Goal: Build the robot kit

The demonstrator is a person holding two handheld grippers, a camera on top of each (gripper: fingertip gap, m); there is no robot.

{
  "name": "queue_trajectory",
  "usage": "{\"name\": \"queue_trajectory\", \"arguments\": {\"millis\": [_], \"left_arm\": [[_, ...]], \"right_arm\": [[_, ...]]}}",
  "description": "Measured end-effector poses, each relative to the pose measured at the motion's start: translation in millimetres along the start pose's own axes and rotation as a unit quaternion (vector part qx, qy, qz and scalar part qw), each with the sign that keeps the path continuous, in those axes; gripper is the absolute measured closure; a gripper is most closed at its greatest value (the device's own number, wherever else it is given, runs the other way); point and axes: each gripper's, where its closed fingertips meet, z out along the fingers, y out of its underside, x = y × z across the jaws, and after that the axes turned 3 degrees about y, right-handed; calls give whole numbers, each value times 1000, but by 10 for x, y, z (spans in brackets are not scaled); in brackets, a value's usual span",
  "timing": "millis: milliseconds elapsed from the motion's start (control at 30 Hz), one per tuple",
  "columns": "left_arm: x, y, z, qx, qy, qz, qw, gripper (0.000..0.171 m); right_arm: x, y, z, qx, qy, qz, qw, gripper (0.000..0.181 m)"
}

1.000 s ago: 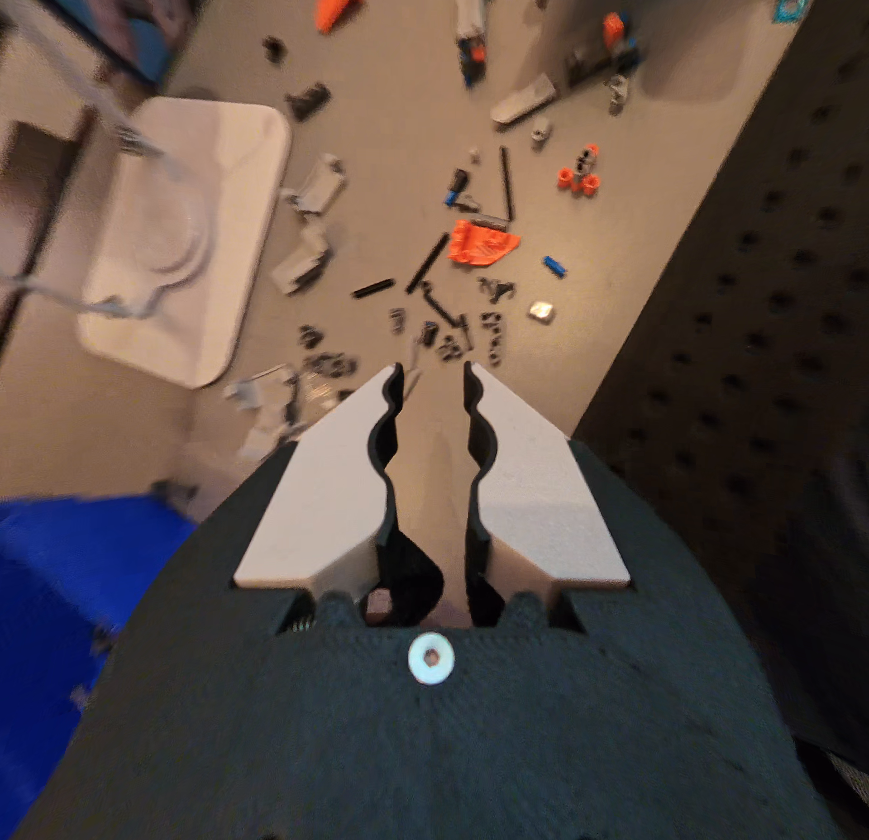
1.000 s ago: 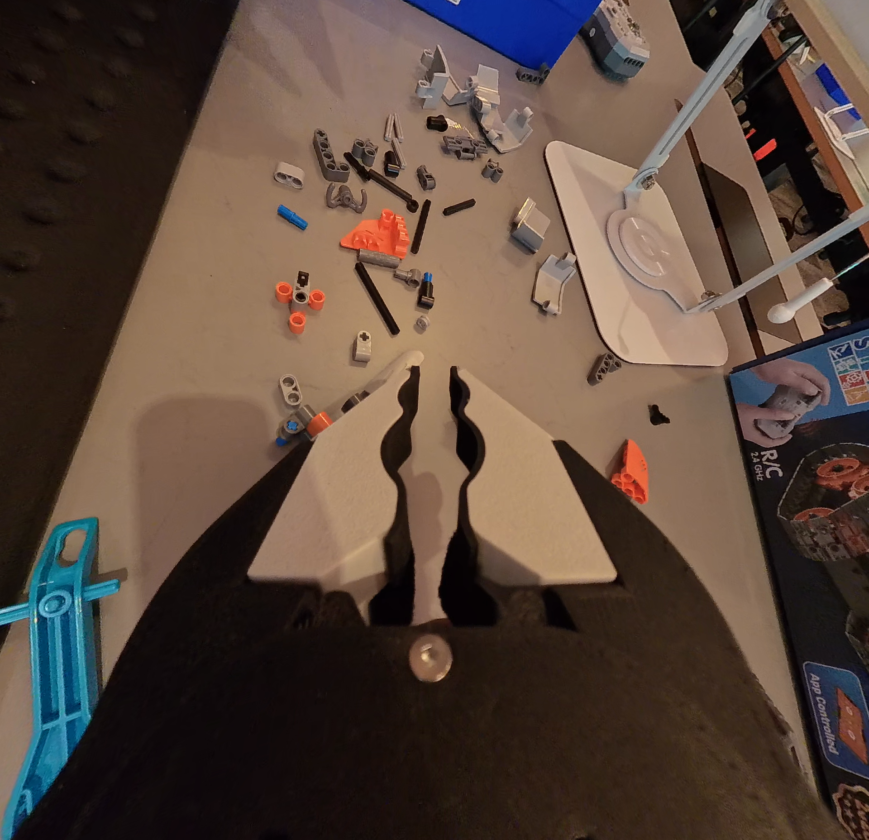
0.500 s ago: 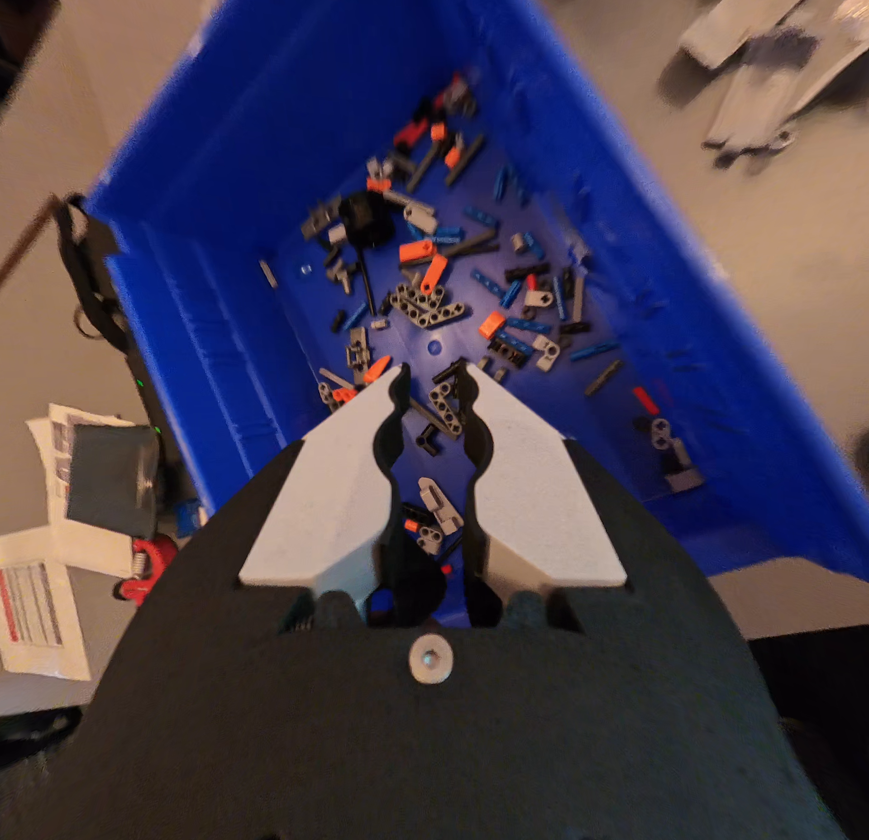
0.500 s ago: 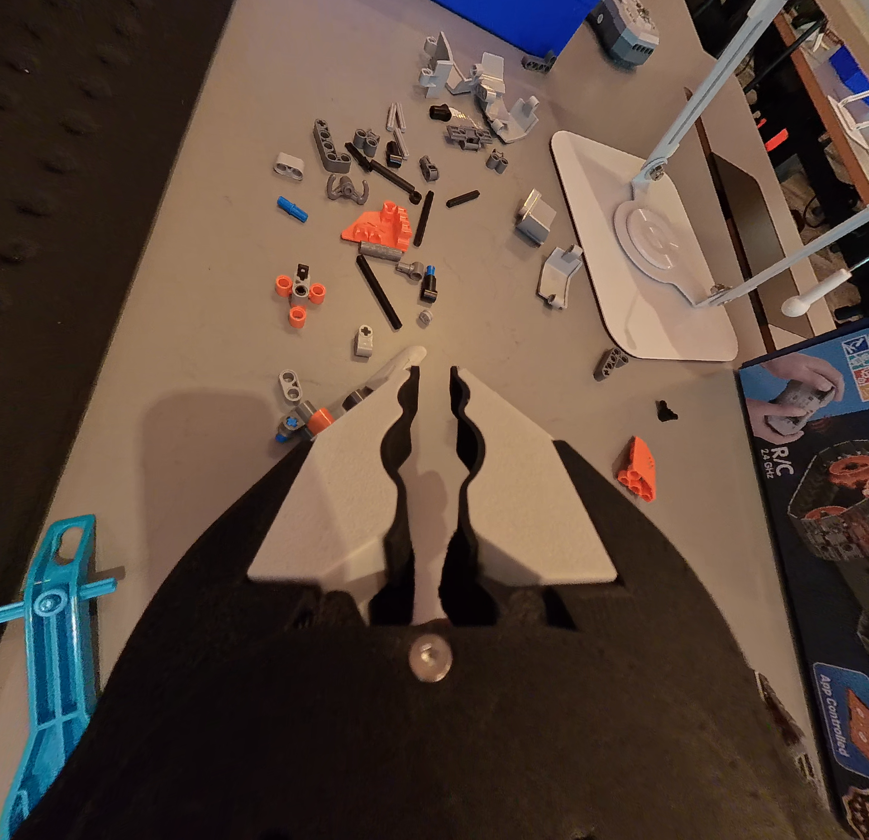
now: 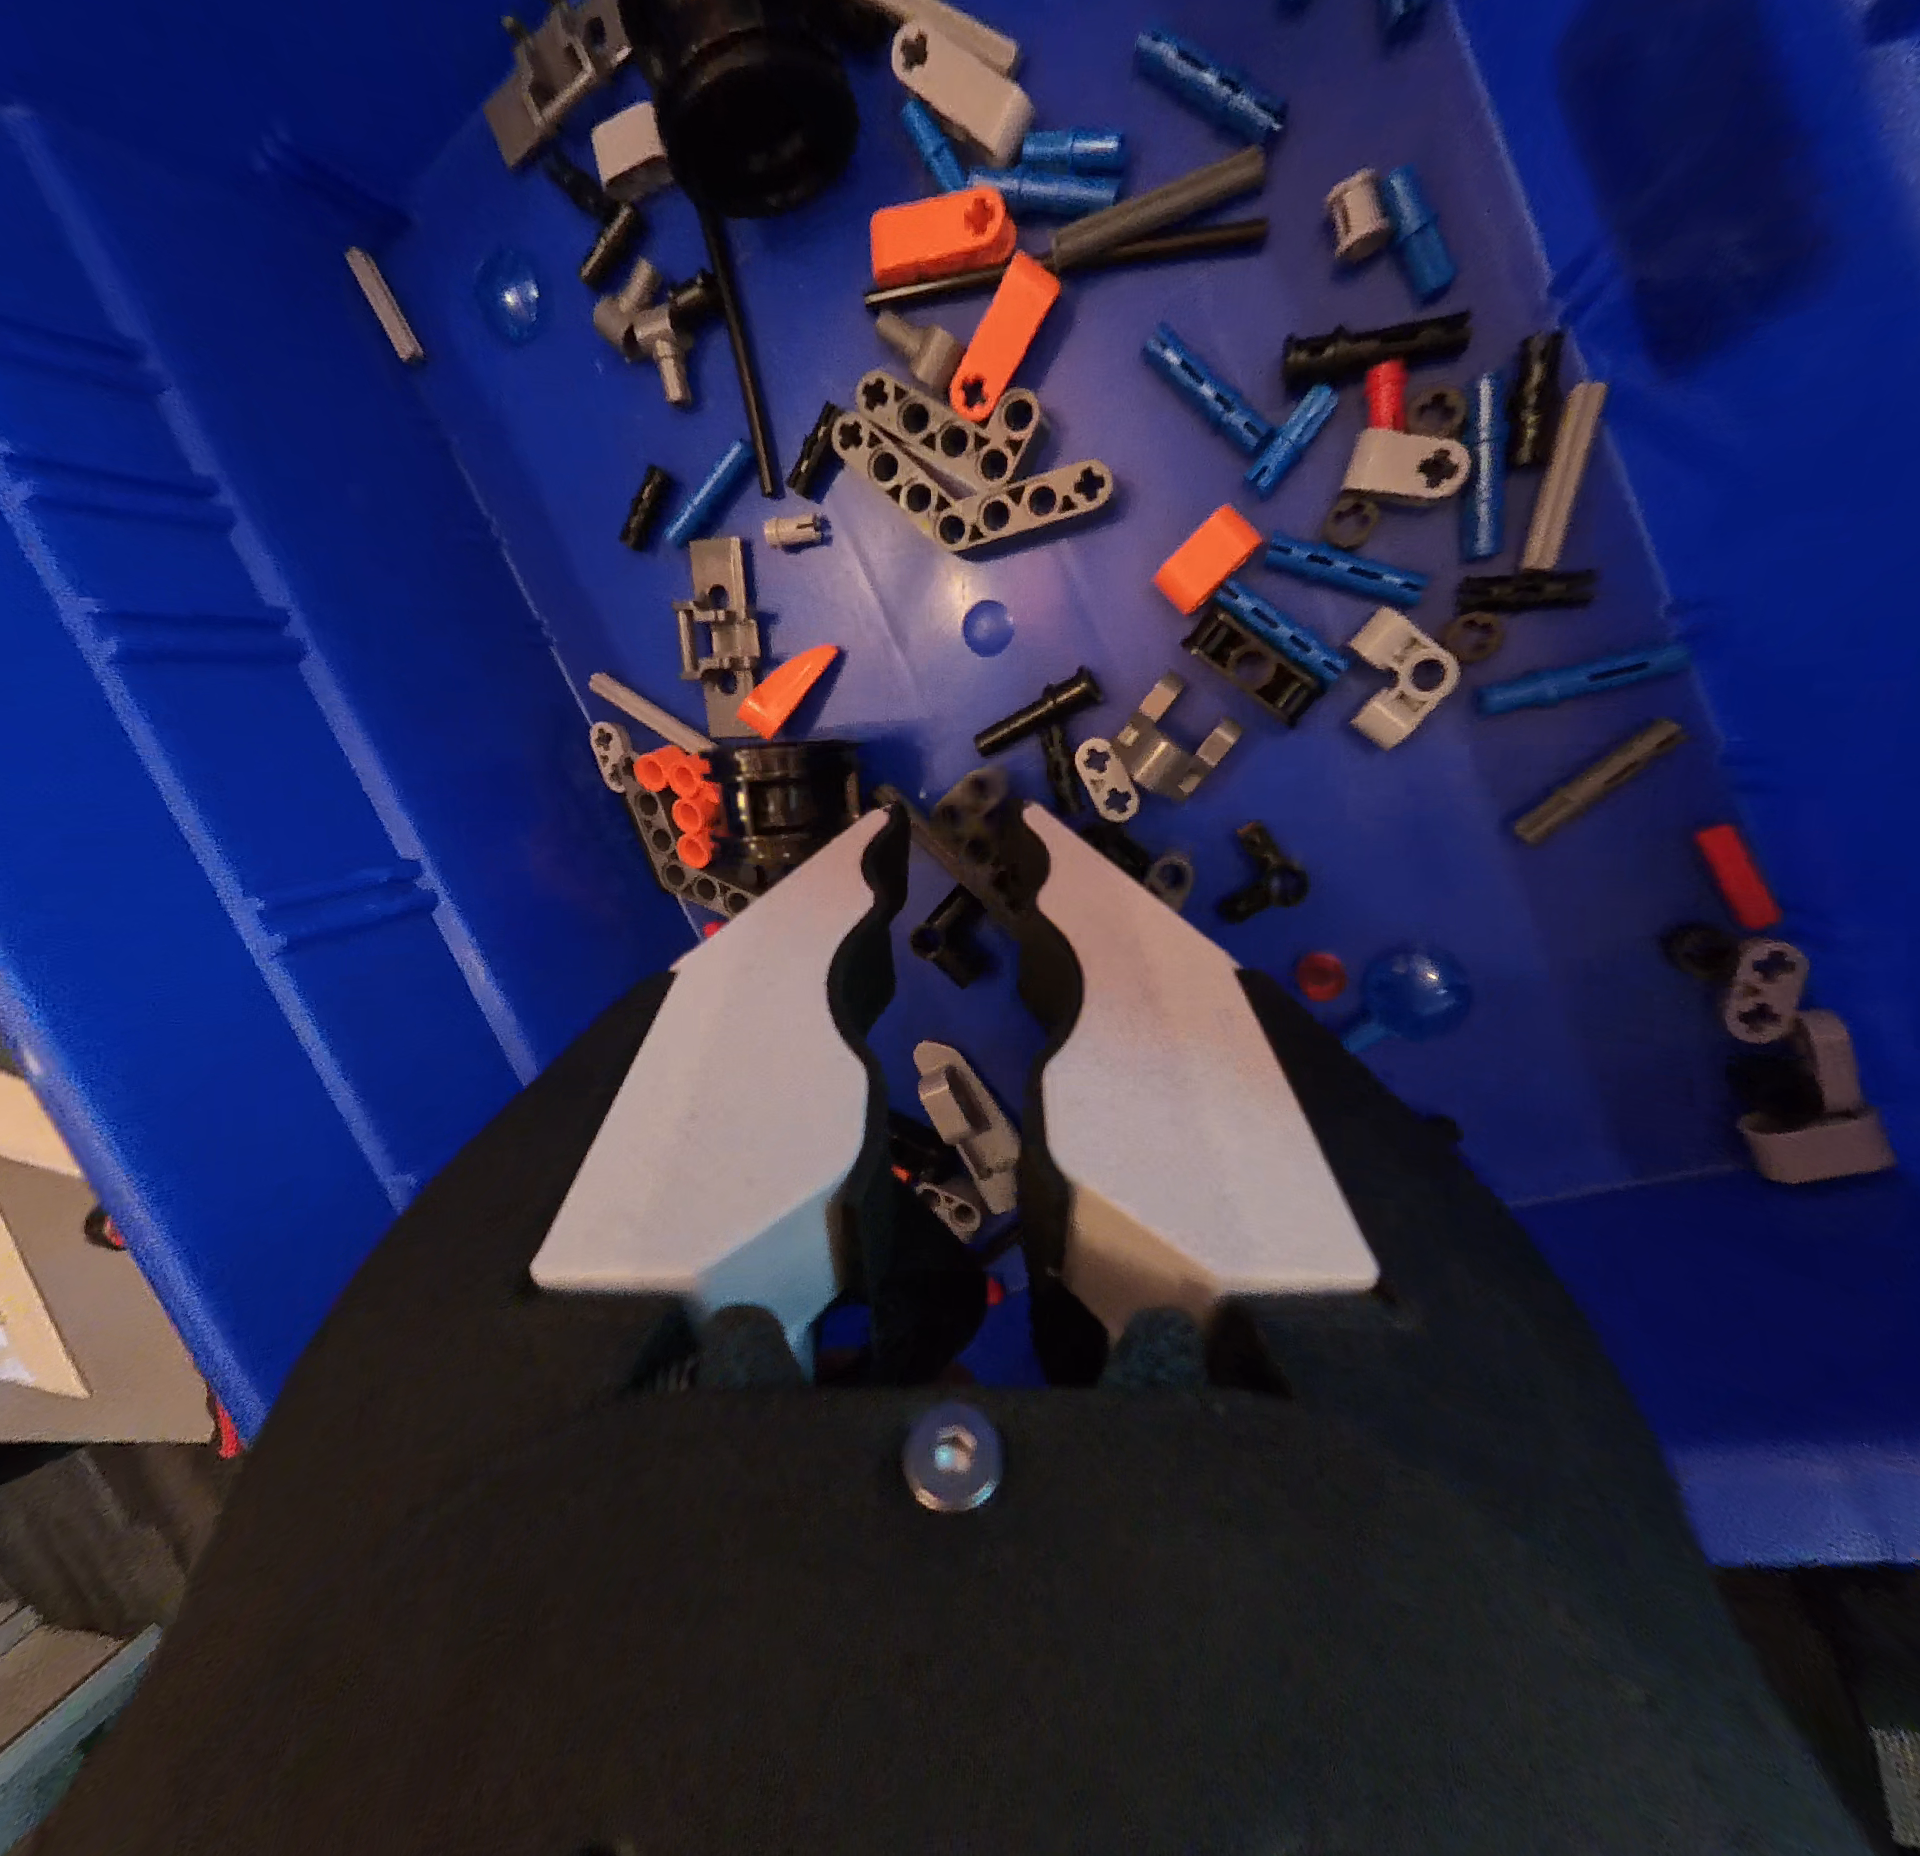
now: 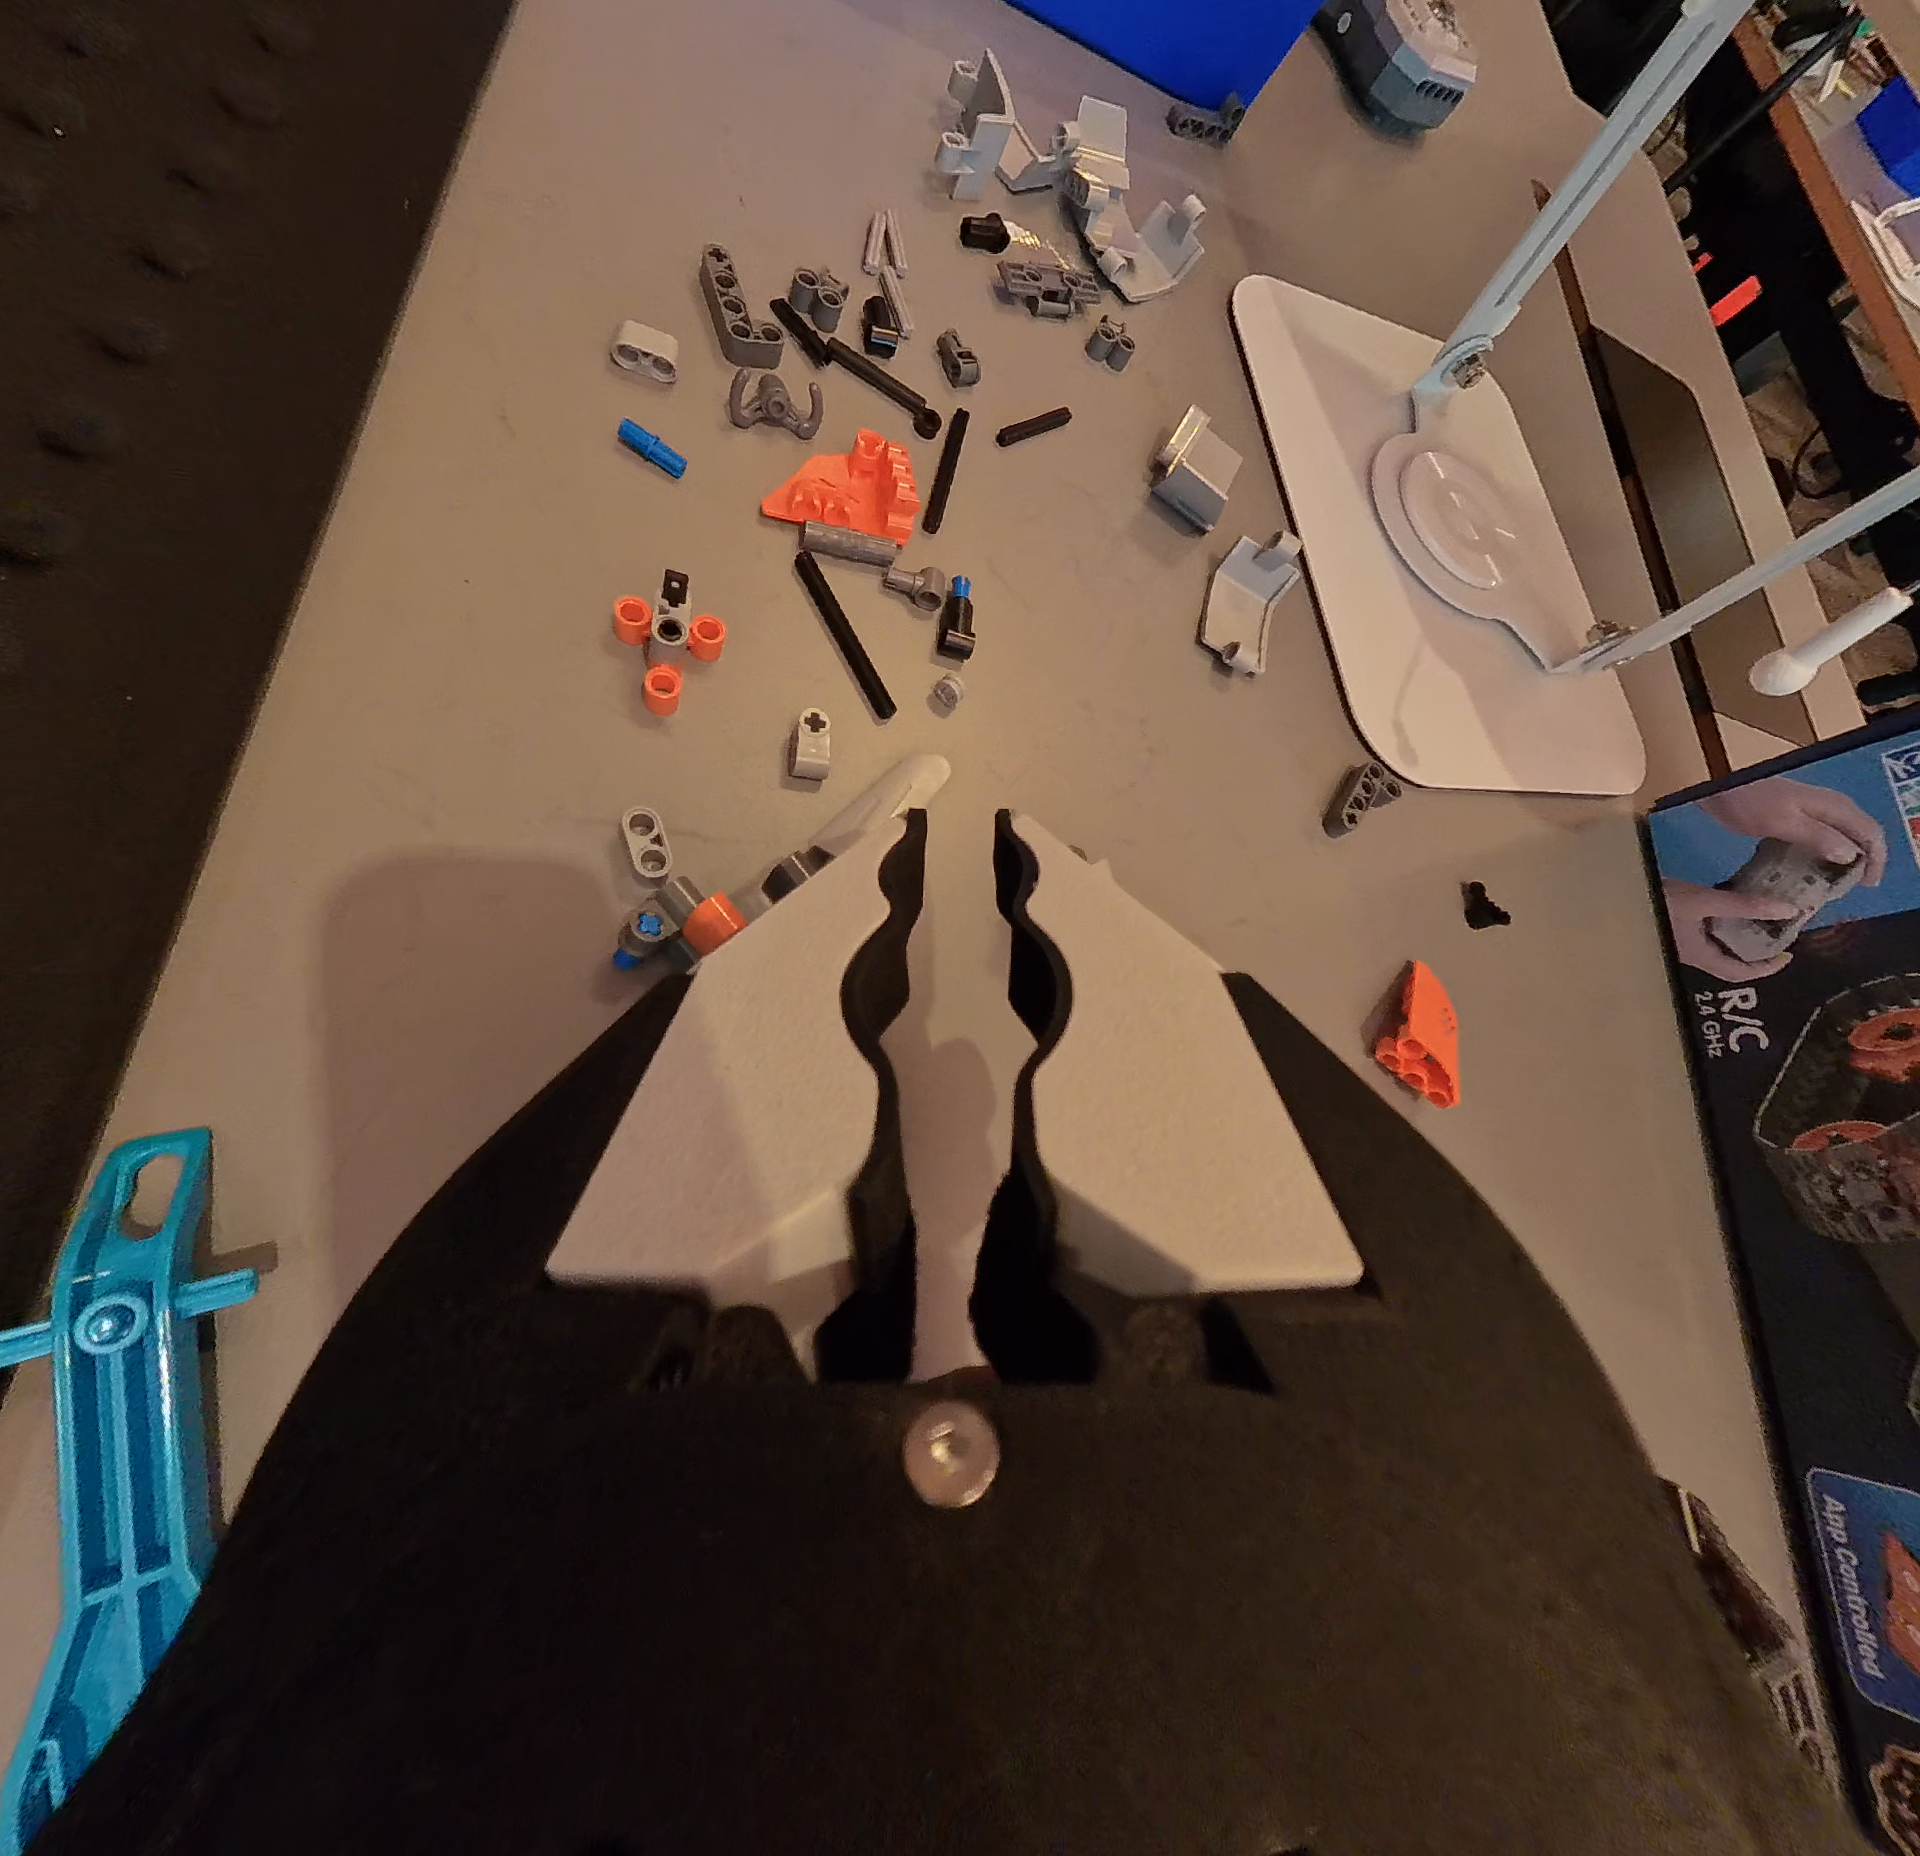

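My left gripper (image 5: 958, 819) is open and empty, low inside a blue bin (image 5: 312, 663). Its tips hang just over a dark grey beam (image 5: 977, 845) on the bin floor. A black hub (image 5: 790, 798) and an orange pin cluster (image 5: 681, 798) lie just left of the tips. Grey angled beams (image 5: 966, 466) and orange pieces (image 5: 940, 237) lie farther in. My right gripper (image 6: 958, 819) is slightly open and empty above a tan table (image 6: 468, 715). A small white, orange and blue assembly (image 6: 727, 913) lies by its left finger.
Loose parts lie ahead on the table, with an orange panel (image 6: 847, 487) among them. An orange wedge (image 6: 1418, 1037), a white stand base (image 6: 1455, 684) and a printed box (image 6: 1818, 1079) are at right. A teal tool (image 6: 114, 1391) and a black mat (image 6: 208, 248) are at left. There is about 50 cm between the tips of the two grippers.
My left gripper swung from above the table over to the blue bin and then came down closer to the parts inside. My right gripper has barely moved.
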Motion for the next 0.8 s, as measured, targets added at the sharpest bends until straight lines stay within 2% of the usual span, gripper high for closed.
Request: {"name": "queue_trajectory", "arguments": {"millis": [267,433,600,700,800], "left_arm": [[-4,-18,15,2,5,4,1000,161],[-1,-115,-72,32,-2,8,999,162],[34,-330,-385,94,-7,19,995,162],[73,-506,-689,135,-22,36,990,162],[273,-779,-1037,183,-28,74,980,162]], "right_arm": [[17,-1,-11,1,3,1,1000,170],[17,-6,-15,1,3,0,1000,170],[12,-20,-20,3,3,-2,1000,170],[18,-17,-19,3,3,0,1000,170],[20,-21,-20,4,4,-1,1000,170]]}}
